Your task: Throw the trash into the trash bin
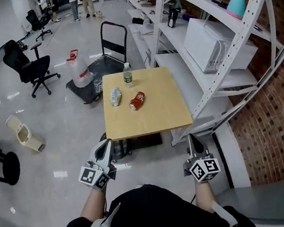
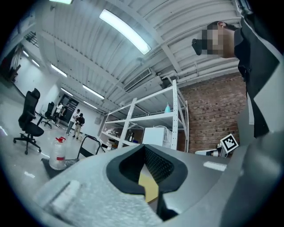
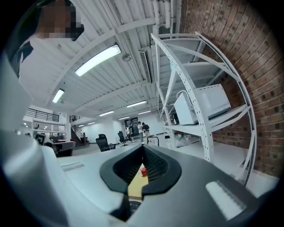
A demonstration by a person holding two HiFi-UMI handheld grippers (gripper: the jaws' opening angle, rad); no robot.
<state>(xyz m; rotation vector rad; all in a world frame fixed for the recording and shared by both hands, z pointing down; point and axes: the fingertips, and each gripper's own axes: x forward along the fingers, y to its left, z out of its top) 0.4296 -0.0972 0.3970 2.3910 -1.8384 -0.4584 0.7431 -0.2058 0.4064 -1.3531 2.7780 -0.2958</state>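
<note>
On the small wooden table (image 1: 162, 113) lie a red can (image 1: 137, 101) and a crushed clear bottle (image 1: 115, 96); a small bottle (image 1: 127, 74) stands upright at its far edge. My left gripper (image 1: 104, 148) and right gripper (image 1: 192, 143) hover just short of the near edge, both shut and holding nothing. In the left gripper view the left gripper (image 2: 144, 148) shows its tips together over the tabletop (image 2: 150, 188). The right gripper (image 3: 143, 150) looks level at the red can (image 3: 142, 172). A beige bin (image 1: 25, 134) lies tipped on the floor, far left.
A white shelving rack (image 1: 174, 36) with a white appliance (image 1: 211, 48) stands against the brick wall on the right. Beyond the table is a black hand cart (image 1: 113, 43) with a water jug (image 1: 79, 71). A black office chair (image 1: 26, 64) stands left. A dark round object (image 1: 116, 147) sits under the table.
</note>
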